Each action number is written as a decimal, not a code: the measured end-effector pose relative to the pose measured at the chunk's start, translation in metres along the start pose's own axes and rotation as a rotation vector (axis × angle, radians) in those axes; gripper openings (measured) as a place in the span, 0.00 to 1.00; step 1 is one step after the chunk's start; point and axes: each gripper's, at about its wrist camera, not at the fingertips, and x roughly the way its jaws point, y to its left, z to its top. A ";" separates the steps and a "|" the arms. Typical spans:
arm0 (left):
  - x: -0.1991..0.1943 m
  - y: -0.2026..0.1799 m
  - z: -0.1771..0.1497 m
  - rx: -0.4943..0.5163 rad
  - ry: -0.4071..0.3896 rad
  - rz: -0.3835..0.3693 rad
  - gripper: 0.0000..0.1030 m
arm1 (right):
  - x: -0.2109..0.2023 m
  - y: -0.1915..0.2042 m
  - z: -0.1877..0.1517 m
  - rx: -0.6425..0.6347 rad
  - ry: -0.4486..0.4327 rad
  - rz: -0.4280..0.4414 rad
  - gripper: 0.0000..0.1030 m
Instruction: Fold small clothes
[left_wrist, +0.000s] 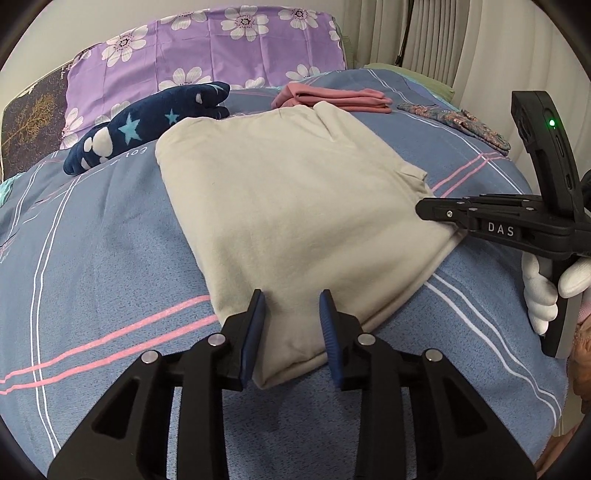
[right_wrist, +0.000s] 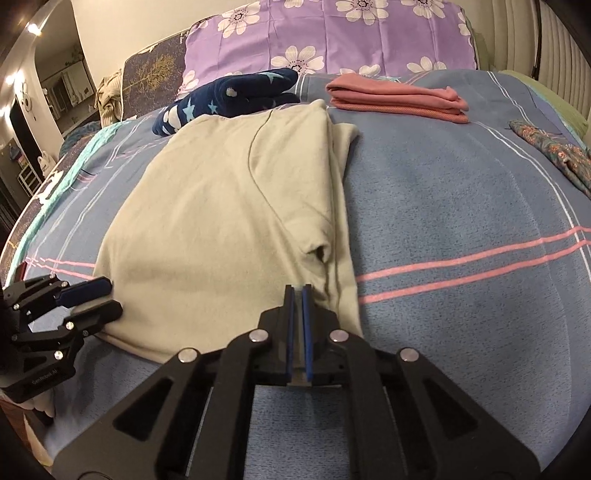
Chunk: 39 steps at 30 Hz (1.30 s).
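Beige garment (left_wrist: 295, 221), folded into a long flat panel, lies on a blue bedspread (left_wrist: 92, 258) crossed by pink and white stripes, one sleeve tucked along its right-hand edge in the right wrist view. Left gripper (left_wrist: 292, 306) hovers at the near corner of the panel with its blue-padded fingers (left_wrist: 255, 332) spread wide, cloth showing between them but not pinched. Right gripper (right_wrist: 297, 295) sits at the near edge by the sleeve fold, its pads drawn almost together with only a thin slit between; whether fabric is caught in that slit cannot be told. A white-gloved hand (left_wrist: 539, 295) grips the right tool's handle. Beyond the garment, well apart from it, rest a folded pink garment (right_wrist: 399, 98), a navy star-patterned plush (left_wrist: 147, 122) and a floral patterned cloth (right_wrist: 554, 151). A purple flowered pillow (left_wrist: 207, 48) stands at the head of the bed.
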 end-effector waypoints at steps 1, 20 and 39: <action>0.000 0.000 0.000 -0.002 0.000 -0.002 0.32 | 0.000 -0.001 0.000 0.014 -0.003 0.029 0.15; 0.005 0.036 0.044 -0.122 -0.051 0.083 0.36 | 0.006 0.011 0.103 -0.072 -0.079 0.037 0.14; 0.023 0.046 0.036 -0.159 -0.027 0.065 0.52 | 0.069 0.020 0.112 -0.149 -0.032 -0.209 0.09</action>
